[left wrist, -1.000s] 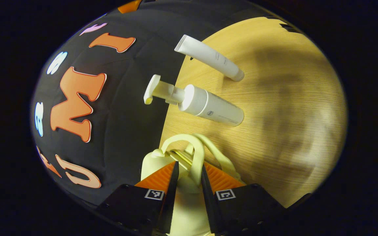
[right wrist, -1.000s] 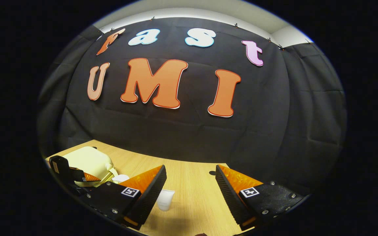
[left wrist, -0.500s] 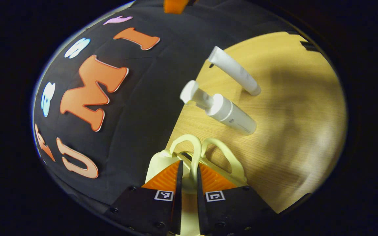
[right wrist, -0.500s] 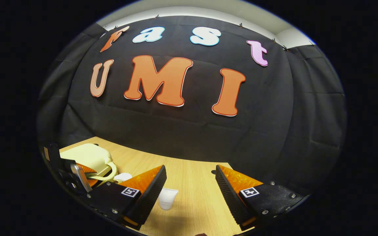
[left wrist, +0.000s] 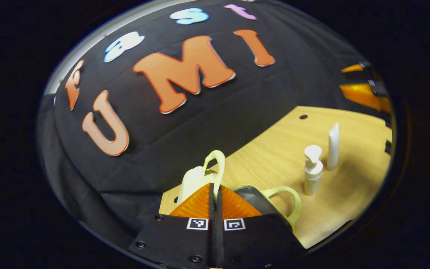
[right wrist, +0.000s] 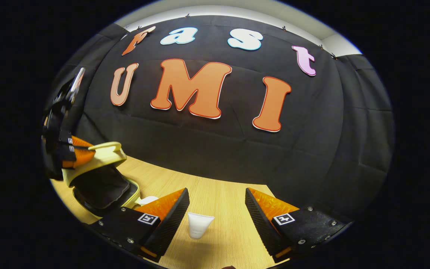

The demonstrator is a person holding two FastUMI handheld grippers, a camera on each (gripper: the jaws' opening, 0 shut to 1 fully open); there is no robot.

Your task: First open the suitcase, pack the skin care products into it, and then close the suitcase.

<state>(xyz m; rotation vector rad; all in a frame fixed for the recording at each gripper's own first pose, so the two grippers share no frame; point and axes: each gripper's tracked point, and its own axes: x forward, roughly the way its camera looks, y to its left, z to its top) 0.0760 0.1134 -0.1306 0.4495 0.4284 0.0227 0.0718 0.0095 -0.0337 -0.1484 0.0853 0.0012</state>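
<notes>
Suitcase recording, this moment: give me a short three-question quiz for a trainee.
1. True or false: the suitcase lies fully closed.
2. What is the left gripper shut on? A) the pump bottle B) the suitcase lid's handle C) the tube
3. Fill in: the right gripper is ____.

Key: 1 false, its lid is lifted. 2 B. 3 open, holding nothing, with the tube on the table beyond its fingers.

surface: light wooden table (left wrist: 274,149) | on it: pale yellow suitcase (right wrist: 99,186), lid raised | white pump bottle (left wrist: 312,170) upright | white tube (left wrist: 333,145) upright just beside bottle | small dark hole (left wrist: 303,117) near back edge
</notes>
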